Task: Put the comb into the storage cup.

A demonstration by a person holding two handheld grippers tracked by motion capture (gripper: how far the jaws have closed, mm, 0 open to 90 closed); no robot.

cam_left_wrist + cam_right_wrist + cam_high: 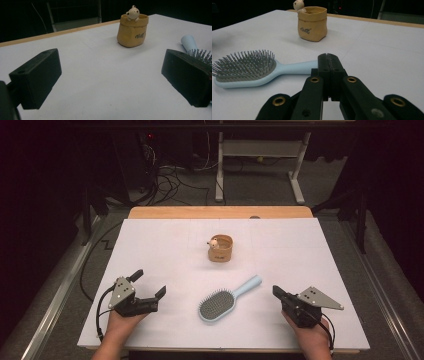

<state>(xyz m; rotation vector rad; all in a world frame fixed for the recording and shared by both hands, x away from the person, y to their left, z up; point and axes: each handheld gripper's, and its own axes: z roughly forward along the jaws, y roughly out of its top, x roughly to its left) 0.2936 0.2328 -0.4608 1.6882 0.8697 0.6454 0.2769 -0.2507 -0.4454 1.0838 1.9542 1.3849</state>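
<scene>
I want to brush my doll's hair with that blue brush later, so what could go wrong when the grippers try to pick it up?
The right gripper is shut with nothing in it, so it must open before it can take the hairbrush.

The handle lies flat on the table, so the gripper might slip off or push it away.

The brush could bump the little pouch if it slides.

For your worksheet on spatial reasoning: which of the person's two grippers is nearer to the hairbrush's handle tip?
Right. The right gripper sits just right of the hairbrush, close to the handle end. The left gripper is left of the bristle head, farther from the handle tip.
</scene>
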